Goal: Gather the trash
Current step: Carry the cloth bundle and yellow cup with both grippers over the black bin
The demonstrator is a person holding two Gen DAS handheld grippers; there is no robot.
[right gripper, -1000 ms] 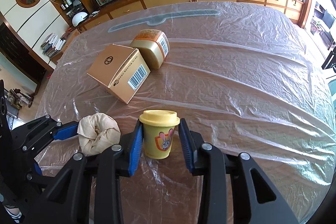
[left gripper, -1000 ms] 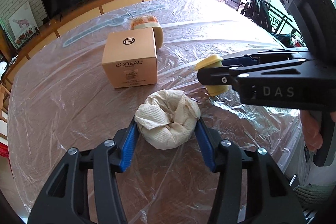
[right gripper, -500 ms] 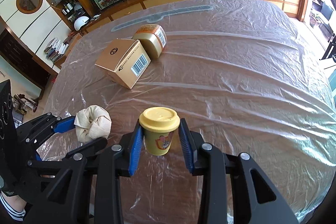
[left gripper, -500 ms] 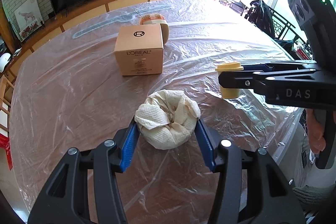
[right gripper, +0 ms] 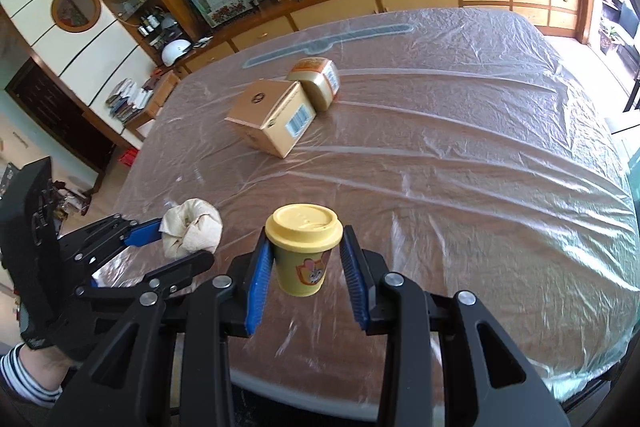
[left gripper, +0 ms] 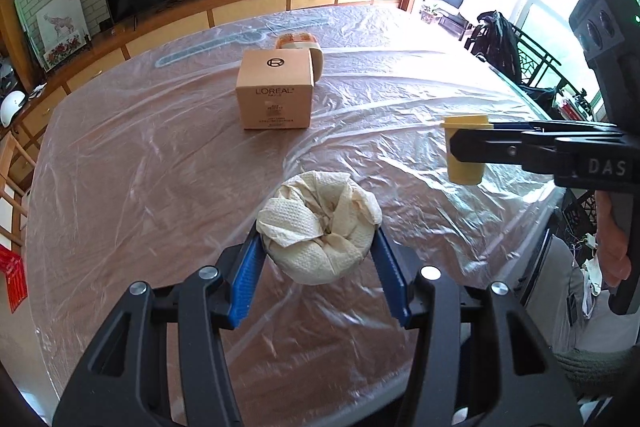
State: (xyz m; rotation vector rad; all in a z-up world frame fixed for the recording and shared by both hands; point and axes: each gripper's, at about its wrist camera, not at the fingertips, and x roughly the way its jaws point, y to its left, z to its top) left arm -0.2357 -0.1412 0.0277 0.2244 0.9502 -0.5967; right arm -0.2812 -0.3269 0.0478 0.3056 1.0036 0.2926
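Holding two pieces clear of the worktop (left gripper: 120, 187): left hand-held gripper (left gripper: 320, 267) clamps the crumpled tissue ball (left gripper: 320, 227), right hand-held gripper (right gripper: 306, 267) pinches the yellow cup (right gripper: 303, 255). Carton (left gripper: 275, 89) and jar (right gripper: 316, 83) remain uncollected; no bin visible.

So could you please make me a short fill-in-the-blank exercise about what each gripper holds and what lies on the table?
1. The left gripper is shut on a crumpled ____ towel.
2. The right gripper holds a small cup whose lid is ____ in colour.
3. The brand printed on the cardboard box is ____.
4. The table is covered with a sheet of clear ____.

Missing words: paper; yellow; L'Oreal; plastic
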